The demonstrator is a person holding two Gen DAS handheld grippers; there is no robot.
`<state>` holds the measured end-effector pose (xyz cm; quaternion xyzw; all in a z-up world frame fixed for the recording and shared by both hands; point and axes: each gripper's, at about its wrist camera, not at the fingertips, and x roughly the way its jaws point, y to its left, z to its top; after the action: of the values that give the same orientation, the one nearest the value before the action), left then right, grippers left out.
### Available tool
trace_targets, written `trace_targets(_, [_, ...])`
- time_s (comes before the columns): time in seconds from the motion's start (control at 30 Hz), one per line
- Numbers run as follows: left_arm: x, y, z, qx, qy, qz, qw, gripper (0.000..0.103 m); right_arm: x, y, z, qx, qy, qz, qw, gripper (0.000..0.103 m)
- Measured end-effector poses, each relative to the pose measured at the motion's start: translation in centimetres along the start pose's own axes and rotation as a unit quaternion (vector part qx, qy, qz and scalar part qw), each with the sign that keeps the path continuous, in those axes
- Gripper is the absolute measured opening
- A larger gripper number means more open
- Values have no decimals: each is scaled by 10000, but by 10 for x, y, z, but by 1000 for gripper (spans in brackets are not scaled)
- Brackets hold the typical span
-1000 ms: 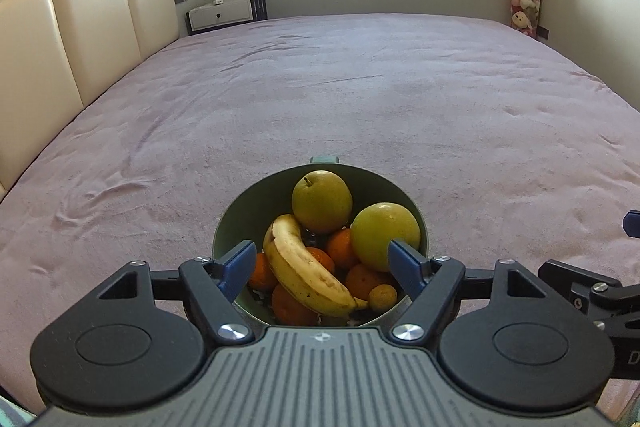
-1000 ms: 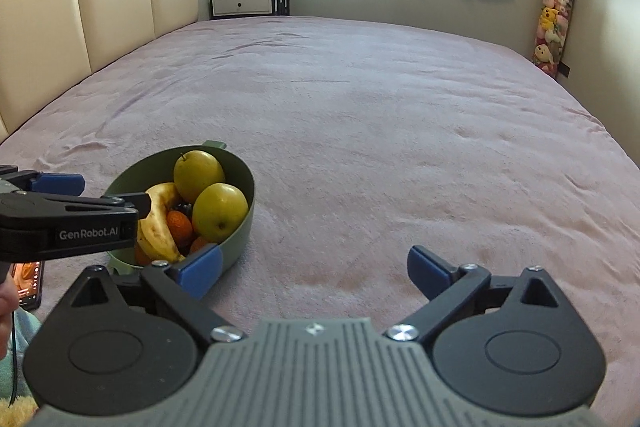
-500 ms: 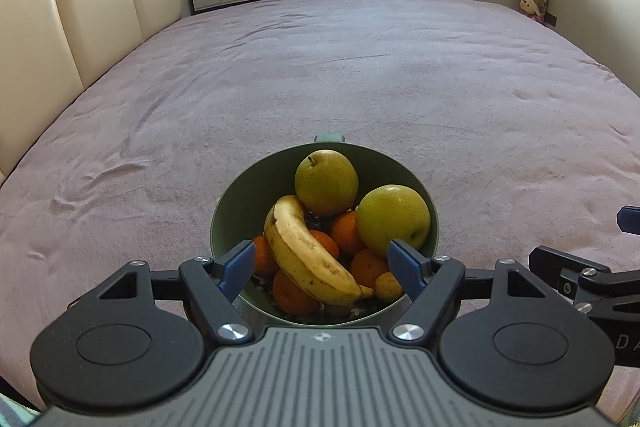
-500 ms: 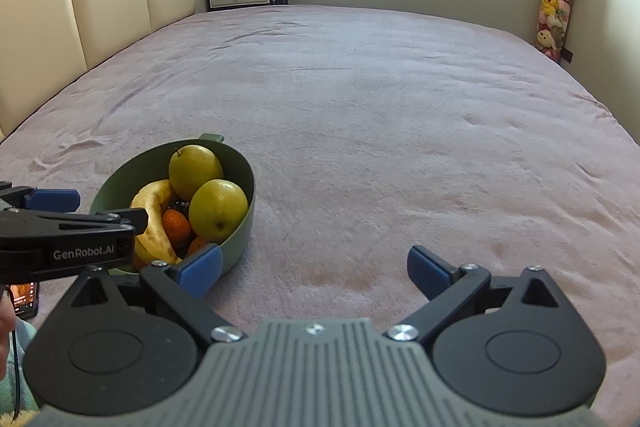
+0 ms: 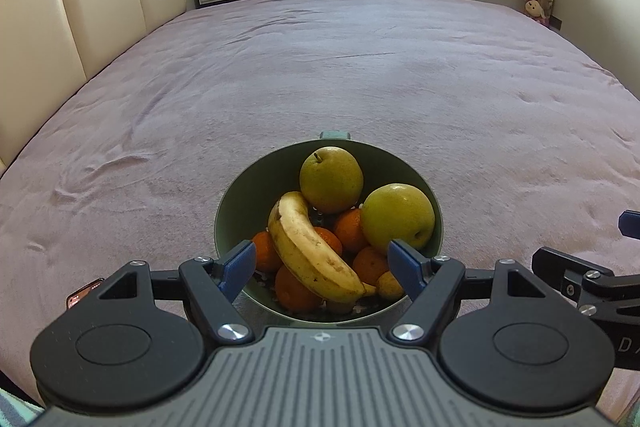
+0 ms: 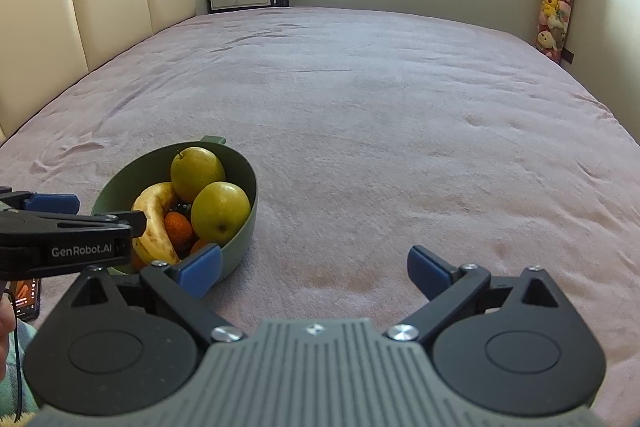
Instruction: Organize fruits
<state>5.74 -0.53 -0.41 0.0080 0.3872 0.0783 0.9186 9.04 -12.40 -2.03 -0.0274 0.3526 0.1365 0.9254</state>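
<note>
My left gripper [image 5: 322,263] spread, empty, nearer | banana [image 5: 310,247] straight ahead in bowl [image 5: 232,203], long axis toward me | right gripper [image 6: 314,269] spread, empty, beside bowl.

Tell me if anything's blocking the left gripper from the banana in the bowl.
Nothing visible does. The left gripper is open just above the bowl, and the banana lies on top of the oranges, uncovered. The two pears sit beside it, not over it.

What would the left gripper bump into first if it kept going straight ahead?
Probably the banana: the open left gripper points at the green bowl, and the banana lies on top, nearest. Depth is uncertain.
</note>
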Motion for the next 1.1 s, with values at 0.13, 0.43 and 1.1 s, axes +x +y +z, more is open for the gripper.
trace_targets(0.13, [0, 0, 0, 0, 2, -1, 10000, 88, -1, 0, 0, 1, -16, 7, 10000, 96])
trace_targets(0.43, [0, 1, 0, -5, 8, -8, 10000, 88, 0, -3, 1, 8, 2, 42, 10000, 96])
trace_targets(1.1, [-1, 0, -2, -33, 19, -23, 10000, 88, 2, -5, 2, 17, 21, 42, 10000, 96])
